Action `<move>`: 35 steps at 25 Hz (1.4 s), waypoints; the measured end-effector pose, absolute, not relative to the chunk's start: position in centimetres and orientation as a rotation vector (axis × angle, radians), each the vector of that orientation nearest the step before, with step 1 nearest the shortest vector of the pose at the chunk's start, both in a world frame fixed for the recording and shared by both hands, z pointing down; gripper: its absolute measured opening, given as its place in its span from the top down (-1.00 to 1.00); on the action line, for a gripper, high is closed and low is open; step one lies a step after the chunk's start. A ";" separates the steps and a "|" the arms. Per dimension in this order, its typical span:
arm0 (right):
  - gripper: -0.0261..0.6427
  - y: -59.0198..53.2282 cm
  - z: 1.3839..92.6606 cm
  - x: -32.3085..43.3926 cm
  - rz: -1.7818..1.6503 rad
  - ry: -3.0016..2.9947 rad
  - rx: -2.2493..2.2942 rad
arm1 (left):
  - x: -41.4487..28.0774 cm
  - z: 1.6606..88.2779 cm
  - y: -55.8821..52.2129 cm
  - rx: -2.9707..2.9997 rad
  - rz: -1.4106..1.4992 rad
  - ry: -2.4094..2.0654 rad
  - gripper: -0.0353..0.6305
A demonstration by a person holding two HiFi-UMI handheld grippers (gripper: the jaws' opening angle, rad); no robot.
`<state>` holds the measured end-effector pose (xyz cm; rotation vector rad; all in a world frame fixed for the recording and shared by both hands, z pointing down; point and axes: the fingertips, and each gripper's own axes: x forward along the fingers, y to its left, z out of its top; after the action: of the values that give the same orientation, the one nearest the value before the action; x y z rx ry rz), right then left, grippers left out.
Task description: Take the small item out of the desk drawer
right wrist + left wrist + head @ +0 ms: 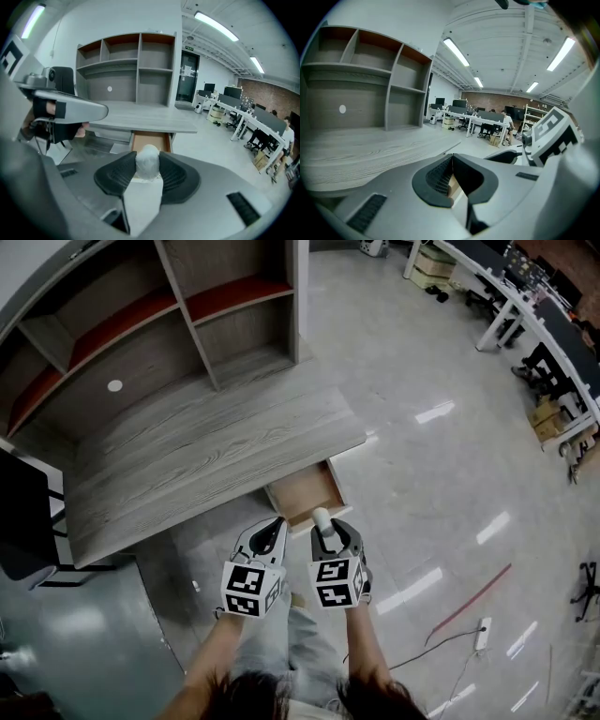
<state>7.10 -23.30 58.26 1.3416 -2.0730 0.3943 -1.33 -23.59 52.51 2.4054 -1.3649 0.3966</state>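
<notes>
A small white item (147, 161) with a rounded top sits pinched between the jaws of my right gripper (147, 171), held above the floor in front of the desk. From the head view the same white item (322, 519) pokes out of the right gripper (323, 526) just before the open drawer (307, 491). The wood-lined drawer (151, 140) stands pulled out from under the grey desk top (206, 451), and its inside looks bare. My left gripper (272, 532) hangs beside the right one, jaws together with nothing between them (451, 180).
A grey shelf unit (141, 324) with orange-backed compartments rises at the back of the desk. A black panel (23, 517) stands at the desk's left end. Office desks and chairs (534, 334) line the far right, and a cable with a power strip (480, 634) lies on the glossy floor.
</notes>
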 end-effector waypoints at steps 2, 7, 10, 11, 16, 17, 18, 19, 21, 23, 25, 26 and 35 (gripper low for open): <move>0.43 -22.7 56.8 7.2 0.399 -2.089 1.361 | -1.2 51.3 -23.2 2.400 0.395 -1.370 0.84; 0.43 -21.6 54.5 7.4 0.397 -2.114 1.384 | -1.0 48.9 -22.5 2.392 0.377 -1.387 0.84; 0.43 -21.4 53.0 7.5 0.397 -2.128 1.408 | -0.9 47.3 -22.1 2.400 0.363 -1.394 0.84; 0.43 -21.3 52.4 7.6 0.394 -2.133 1.417 | -0.9 46.7 -21.9 2.403 0.358 -1.396 0.84; 0.43 -20.7 50.3 7.8 0.390 -2.148 1.462 | -0.9 44.6 -21.3 2.414 0.339 -1.404 0.84; 0.43 -20.6 50.0 7.8 0.387 -2.147 1.464 | -1.0 44.4 -21.2 2.415 0.337 -1.406 0.84; 0.43 -20.5 49.8 7.8 0.384 -2.145 1.465 | -1.1 44.1 -21.2 2.417 0.335 -1.410 0.84; 0.43 -20.4 49.5 7.8 0.382 -2.144 1.465 | -1.3 43.7 -21.1 2.419 0.334 -1.414 0.84; 0.43 -20.3 48.9 7.8 0.377 -2.150 1.472 | -1.4 43.1 -21.0 2.427 0.328 -1.416 0.84; 0.43 -20.2 48.2 7.9 0.365 -2.150 1.487 | -1.4 42.5 -20.6 2.439 0.322 -1.411 0.84; 0.43 -19.9 47.4 7.9 0.354 -2.152 1.496 | -1.4 42.0 -20.2 2.455 0.325 -1.404 0.84; 0.43 -19.8 47.0 7.8 0.348 -2.158 1.499 | -1.4 41.8 -20.0 2.462 0.327 -1.399 0.84; 0.43 -17.4 43.6 7.2 0.291 -2.164 1.561 | -2.3 39.2 -17.1 2.517 0.303 -1.370 0.84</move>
<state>7.21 -17.41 43.56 1.5613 -2.1645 0.2911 -2.26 -17.11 39.19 2.5174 -1.3698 0.3026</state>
